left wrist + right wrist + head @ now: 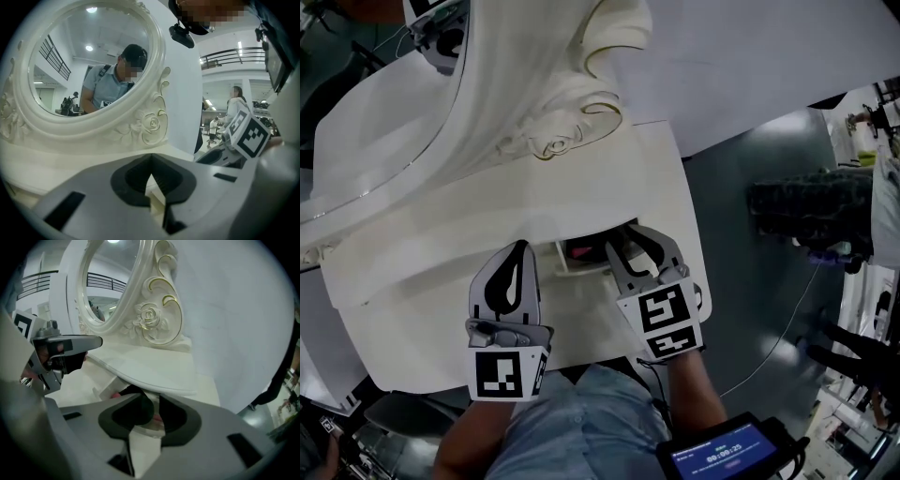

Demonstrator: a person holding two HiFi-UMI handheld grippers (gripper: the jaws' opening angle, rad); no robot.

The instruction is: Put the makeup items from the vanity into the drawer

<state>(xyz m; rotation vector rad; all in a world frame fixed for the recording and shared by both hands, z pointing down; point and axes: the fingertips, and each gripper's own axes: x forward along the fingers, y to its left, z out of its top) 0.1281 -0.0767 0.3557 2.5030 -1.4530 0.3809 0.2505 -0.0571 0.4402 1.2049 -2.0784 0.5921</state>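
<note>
A white vanity fills the upper left of the head view. Its oval mirror (366, 131) leans over the pale bench (431, 291). Just under the bench's front edge, at centre frame, a shallow drawer (572, 266) stands pulled out. A pink makeup item (578, 250) lies inside it, half in shadow.

The right gripper (630, 246) dips steeply into the drawer's mouth. Its fingers are slightly spread, and the pink item shows through the gap beyond them rather than pinched between them. The left gripper (520, 253), at lower left, lies nearly level over the bench front beside the drawer. Its fingers are pressed together on nothing.

The step in hand looks like letting the item go in the drawer. To do it well, the right fingers should spread wide enough to clear the item. The gripper should then draw straight back and up, keeping off the bench's overhanging lip so nothing is dragged out. The left gripper seems well placed to push the drawer shut afterwards.
</note>
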